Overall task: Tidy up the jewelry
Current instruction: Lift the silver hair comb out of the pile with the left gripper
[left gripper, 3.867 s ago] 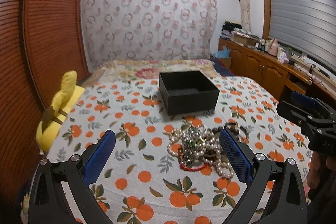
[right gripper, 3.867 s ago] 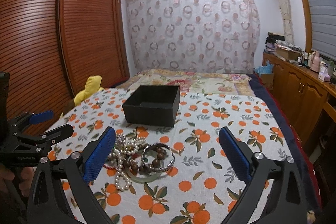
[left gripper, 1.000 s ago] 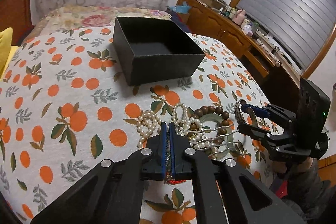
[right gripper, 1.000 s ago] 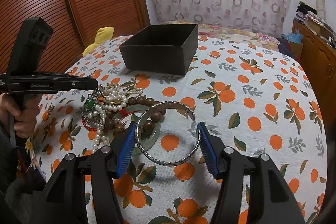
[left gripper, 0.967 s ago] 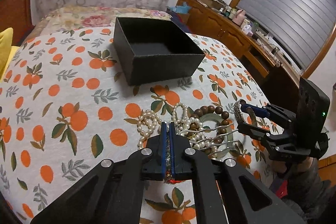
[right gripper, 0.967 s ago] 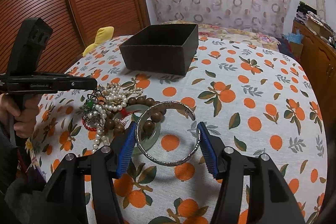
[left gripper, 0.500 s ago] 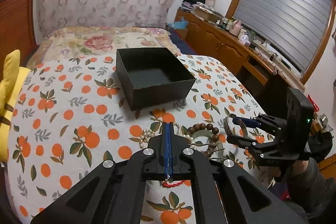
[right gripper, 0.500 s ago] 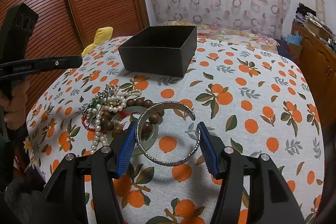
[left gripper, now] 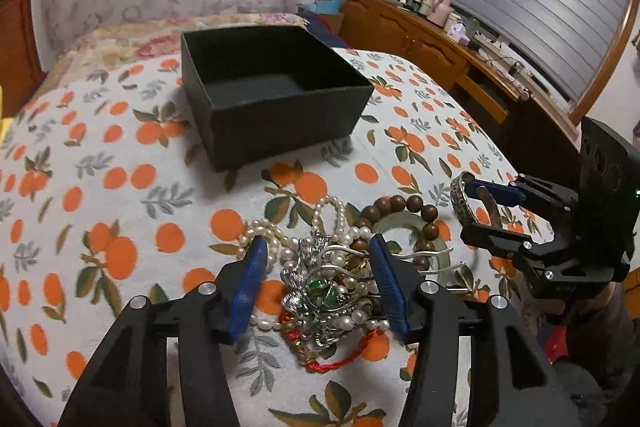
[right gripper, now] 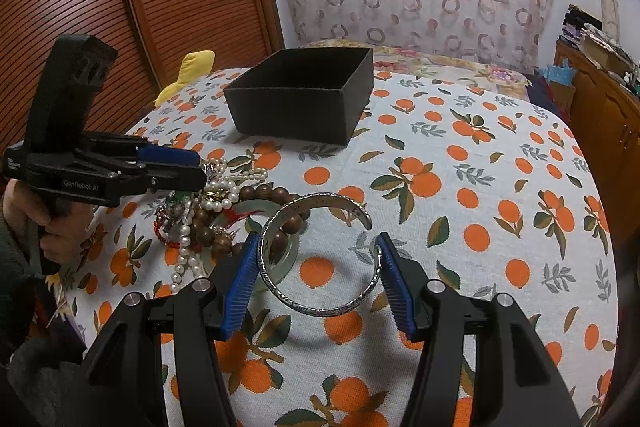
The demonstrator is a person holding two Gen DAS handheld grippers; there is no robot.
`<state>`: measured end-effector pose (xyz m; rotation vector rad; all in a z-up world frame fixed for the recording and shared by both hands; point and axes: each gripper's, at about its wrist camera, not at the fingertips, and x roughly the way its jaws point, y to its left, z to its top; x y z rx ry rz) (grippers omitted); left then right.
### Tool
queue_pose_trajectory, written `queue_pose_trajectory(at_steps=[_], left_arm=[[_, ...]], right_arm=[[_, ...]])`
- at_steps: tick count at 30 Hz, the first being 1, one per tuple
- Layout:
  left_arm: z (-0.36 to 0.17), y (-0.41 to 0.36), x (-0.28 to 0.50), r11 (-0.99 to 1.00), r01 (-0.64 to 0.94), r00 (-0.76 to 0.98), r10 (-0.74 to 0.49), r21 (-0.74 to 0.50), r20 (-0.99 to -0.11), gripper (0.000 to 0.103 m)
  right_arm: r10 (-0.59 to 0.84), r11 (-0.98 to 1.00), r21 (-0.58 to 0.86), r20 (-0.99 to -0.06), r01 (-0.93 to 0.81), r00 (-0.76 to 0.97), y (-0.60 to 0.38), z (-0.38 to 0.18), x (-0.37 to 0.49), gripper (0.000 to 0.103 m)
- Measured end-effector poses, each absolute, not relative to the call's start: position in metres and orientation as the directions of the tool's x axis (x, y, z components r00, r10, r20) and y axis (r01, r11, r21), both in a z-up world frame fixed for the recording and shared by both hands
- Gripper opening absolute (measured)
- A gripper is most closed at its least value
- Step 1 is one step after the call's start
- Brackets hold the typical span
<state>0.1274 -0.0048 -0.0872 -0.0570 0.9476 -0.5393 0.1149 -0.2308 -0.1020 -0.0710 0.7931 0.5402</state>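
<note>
- The silver cuff bracelet (right gripper: 320,255) lies almost flat between the blue pads of the right gripper (right gripper: 316,279); its open gap points away from the camera, toward the black box (right gripper: 304,99), and its long axis runs from one pad to the other.
- The right gripper pinches this cuff: each pad presses on one outer side of the band. The gripper tilts downward toward the cloth, and in the left wrist view the right gripper (left gripper: 476,211) comes in from the right edge of the bed.
- The cuff is a thin band with an engraved outer face and some letters on its inner face; I cannot read them.
- The left gripper (left gripper: 318,267) also tilts downward over the jewelry pile (left gripper: 332,283). Its jaws are opening, and the pile sits between the spread pads; the pads do not press on it.
- A hand (right gripper: 52,223) in a dark sleeve holds the left gripper (right gripper: 176,167) at the left edge of the bed.
- The pile holds white pearl strands (left gripper: 268,239), a brown wooden bead bracelet (left gripper: 404,207), a pale green jade bangle (right gripper: 280,247), a red cord (left gripper: 340,359) and silver pieces with green stones.
- The pile lies on the orange-print bedcover (right gripper: 480,187), near its front edge, and the cuff is just beside it on the right.
- The black box stands open and upright further back, toward the middle of the bedcover, apart from the pile.
- A yellow plush toy (right gripper: 188,71) lies at the far left edge.
</note>
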Motion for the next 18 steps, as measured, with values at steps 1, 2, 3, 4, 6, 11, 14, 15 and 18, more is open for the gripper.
queue_pose_trajectory(at_steps=[1,2,3,4,6,11,14,15,18], left_arm=[[-0.090,-0.005,0.127,0.860,0.417,0.452,-0.476,-0.293,-0.754,0.049],[-0.092,-0.005,0.127,0.852,0.421,0.439,-0.492,-0.312,-0.752,0.047],[-0.094,-0.005,0.126,0.843,0.425,0.431,-0.508,-0.329,-0.746,0.043],[-0.094,-0.004,0.124,0.841,0.427,0.434,-0.512,-0.331,-0.741,0.042],[-0.094,-0.004,0.122,0.841,0.427,0.436,-0.513,-0.331,-0.740,0.035],[-0.088,0.011,0.121,0.824,0.393,0.441,-0.559,-0.409,-0.702,0.021],[-0.078,0.013,0.116,0.822,0.399,0.461,-0.564,-0.407,-0.685,0.016],[-0.074,0.012,0.114,0.825,0.402,0.471,-0.559,-0.397,-0.682,0.014],[-0.058,0.011,0.106,0.828,0.419,0.507,-0.554,-0.373,-0.661,0.008]], right_arm=[[0.434,0.864,0.139,-0.694,-0.485,0.575,-0.232,-0.102,0.115,0.060],[0.434,0.864,0.140,-0.693,-0.484,0.575,-0.233,-0.103,0.115,0.060],[0.434,0.865,0.141,-0.693,-0.482,0.576,-0.234,-0.103,0.115,0.060],[0.434,0.865,0.142,-0.692,-0.481,0.577,-0.235,-0.104,0.115,0.060],[0.434,0.866,0.144,-0.692,-0.480,0.576,-0.236,-0.105,0.115,0.060],[0.436,0.865,0.146,-0.692,-0.480,0.576,-0.236,-0.106,0.114,0.060],[0.435,0.865,0.145,-0.695,-0.481,0.573,-0.235,-0.108,0.114,0.060],[0.435,0.865,0.145,-0.695,-0.481,0.573,-0.234,-0.108,0.114,0.060],[0.433,0.866,0.143,-0.696,-0.480,0.573,-0.234,-0.108,0.114,0.060]])
